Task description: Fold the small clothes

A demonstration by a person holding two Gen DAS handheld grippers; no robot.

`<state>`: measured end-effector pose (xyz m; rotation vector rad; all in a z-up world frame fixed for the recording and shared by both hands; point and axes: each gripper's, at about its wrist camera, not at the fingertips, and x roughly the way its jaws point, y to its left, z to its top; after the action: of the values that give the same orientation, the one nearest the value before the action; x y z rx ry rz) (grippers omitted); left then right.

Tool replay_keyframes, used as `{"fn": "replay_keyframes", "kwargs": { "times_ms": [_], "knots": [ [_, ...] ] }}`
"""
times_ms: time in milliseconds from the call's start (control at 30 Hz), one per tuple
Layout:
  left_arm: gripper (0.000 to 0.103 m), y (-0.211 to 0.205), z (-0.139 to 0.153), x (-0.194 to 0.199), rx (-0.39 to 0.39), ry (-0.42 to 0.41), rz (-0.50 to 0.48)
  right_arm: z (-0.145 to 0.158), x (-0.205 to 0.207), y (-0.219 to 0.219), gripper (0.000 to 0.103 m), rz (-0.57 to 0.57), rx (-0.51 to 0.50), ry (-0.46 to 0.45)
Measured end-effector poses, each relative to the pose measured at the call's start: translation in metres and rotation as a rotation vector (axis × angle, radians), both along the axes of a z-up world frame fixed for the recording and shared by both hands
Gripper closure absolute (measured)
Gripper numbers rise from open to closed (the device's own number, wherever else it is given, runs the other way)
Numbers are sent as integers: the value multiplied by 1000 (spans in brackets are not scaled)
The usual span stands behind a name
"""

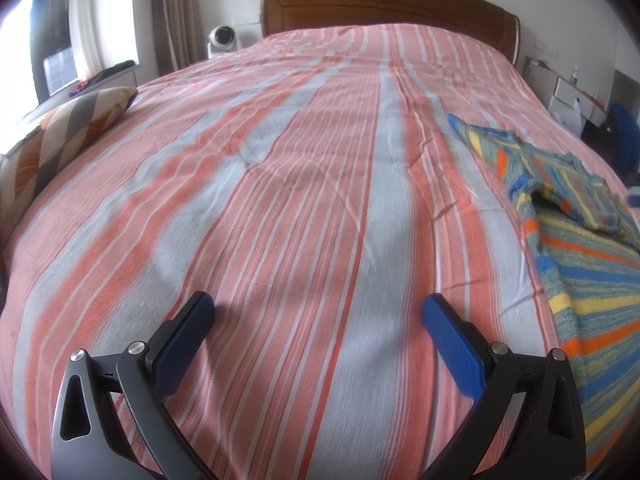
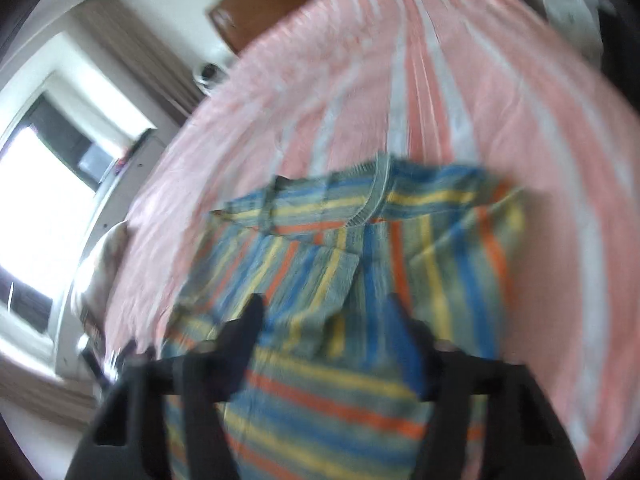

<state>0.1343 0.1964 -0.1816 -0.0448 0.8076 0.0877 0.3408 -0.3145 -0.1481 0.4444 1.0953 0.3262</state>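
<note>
Only right tongs overlook striped sweater.

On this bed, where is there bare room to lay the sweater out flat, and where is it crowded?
Bare bedspread runs from the patterned pillow on the bed's left edge across to the striped sweater, and up to the wooden headboard. The open left gripper hovers over that patch. The bed's right side is crowded: the rumpled sweater lies there, under the open right gripper.

Someone's bedroom at home — big bed with pink-and-grey striped bedspread, curved brown wooden headboard beyond the claw.
</note>
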Motion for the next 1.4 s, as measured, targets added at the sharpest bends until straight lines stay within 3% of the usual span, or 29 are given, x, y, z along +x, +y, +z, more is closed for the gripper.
{"fn": "replay_keyframes", "kwargs": {
  "times_ms": [133, 167, 200, 233, 367, 433, 500, 600, 700, 800, 867, 1067, 1133, 1167, 1200, 1233, 1333, 1400],
  "knots": [
    [0, 0, 0, 0, -1, -1, 0, -38, 26, 9, 52, -61, 43, 82],
    [0, 0, 0, 0, -3, -2, 0, -43, 29, 11, 64, -54, 55, 91],
    [0, 0, 1, 1, -6, -2, -1, -46, 33, 17, 87, -38, 30, 90],
    [0, 0, 1, 2, -6, -3, -1, -42, 33, 23, 99, -35, -12, 71],
    [0, 0, 1, 2, -5, -3, 0, -17, 31, 28, 100, -29, -153, -97],
    [0, 0, 1, 2, -5, -3, 0, -23, 34, 28, 98, -16, -181, -67],
    [0, -1, 0, 2, -5, -3, 0, -35, 35, 25, 85, -19, -204, 4],
    [0, 0, 0, 2, -6, -3, 0, -14, 14, 25, 84, -1, -234, -89],
    [0, -1, 0, 2, -6, -4, 0, 2, -9, 40, 82, 122, -156, -150],
    [0, -1, 0, 2, -6, -4, 0, -19, -27, 58, 83, 221, -212, -79],
    [0, -1, 0, 3, -5, -5, 0, -35, -36, 58, 82, 227, -251, -45],
    [0, -1, 0, 2, -6, -3, 0, -16, -77, 35, 83, 213, -279, -46],
    [0, -1, 1, 3, -7, 15, 0, 0, -102, 24, 76, 210, -288, -75],
    [1, -1, 4, 4, -7, 41, -3, 5, -123, 18, 62, 198, -287, -96],
    [1, 0, 10, 2, -22, 93, -9, 13, -137, 11, 48, 188, -287, -109],
    [1, 1, 15, -5, -60, 117, -29, 22, -157, 2, 44, 179, -292, -127],
    [1, -2, 35, -48, -244, 182, -168, 38, -220, -25, 42, 194, -301, -143],
    [1, -17, 37, -81, -269, 245, -238, 39, -262, -41, 42, 209, -288, -110]
  ]
}}
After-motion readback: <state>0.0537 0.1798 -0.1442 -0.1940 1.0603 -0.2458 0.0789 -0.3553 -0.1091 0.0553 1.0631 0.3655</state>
